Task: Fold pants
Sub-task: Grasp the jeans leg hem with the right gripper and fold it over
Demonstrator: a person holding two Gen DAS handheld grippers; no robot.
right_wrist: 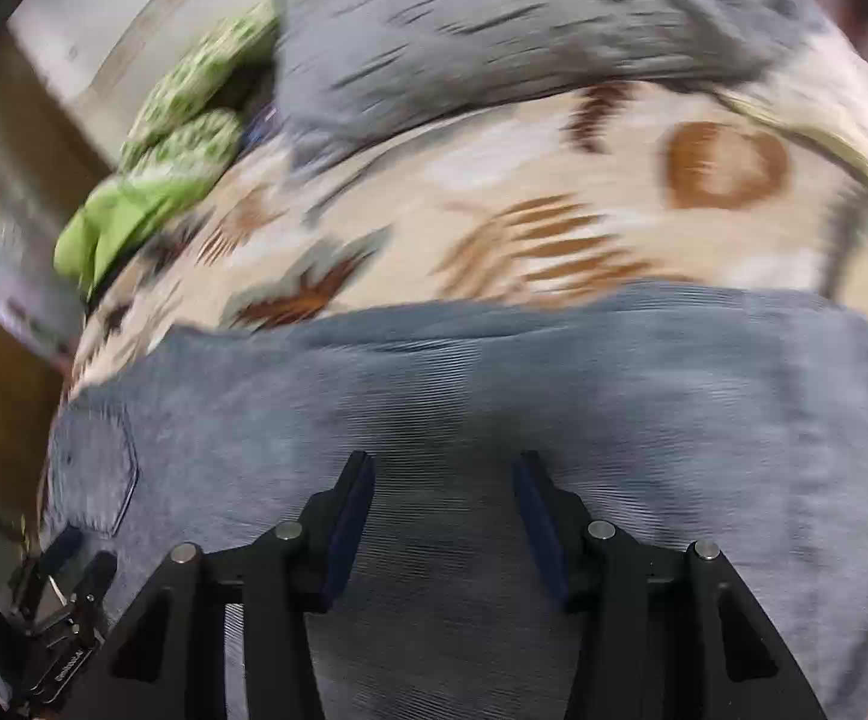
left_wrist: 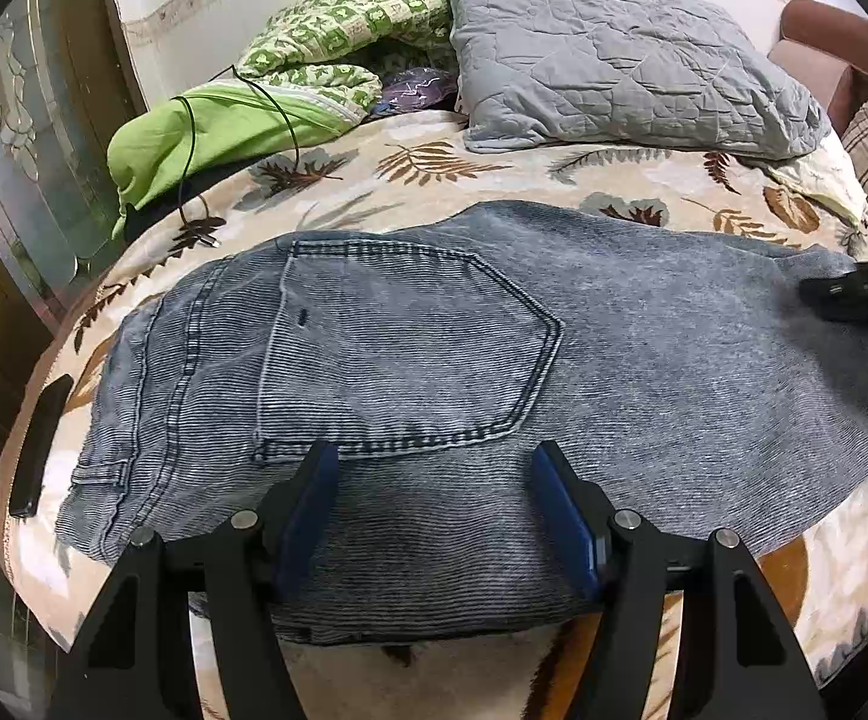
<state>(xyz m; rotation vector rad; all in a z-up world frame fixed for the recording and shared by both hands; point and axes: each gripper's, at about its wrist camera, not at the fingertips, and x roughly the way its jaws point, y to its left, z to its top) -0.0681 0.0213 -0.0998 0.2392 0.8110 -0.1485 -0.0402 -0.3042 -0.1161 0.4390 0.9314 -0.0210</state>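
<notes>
— Two grippers, both spread and empty: the left gripper point(left_wrist: 434, 462) hovers just behind the back pocket point(left_wrist: 398, 348) of the jeans point(left_wrist: 644, 360); the right gripper point(right_wrist: 443, 471) hangs over the leg.

— Ribbed, faded denim, flat on the leaf-print blanket point(left_wrist: 494, 180). Best to pinch both layers at one edge.

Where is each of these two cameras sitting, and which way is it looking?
Left wrist view: on the left gripper, looking down along its open fingers at the jeans on the bed; the right gripper shows at the edge.
Right wrist view: on the right gripper, fingers open, looking down at the jeans, blurred; the left gripper shows low in the corner.
Shared: jeans, back pocket, grey pillow, green bedding.
</notes>
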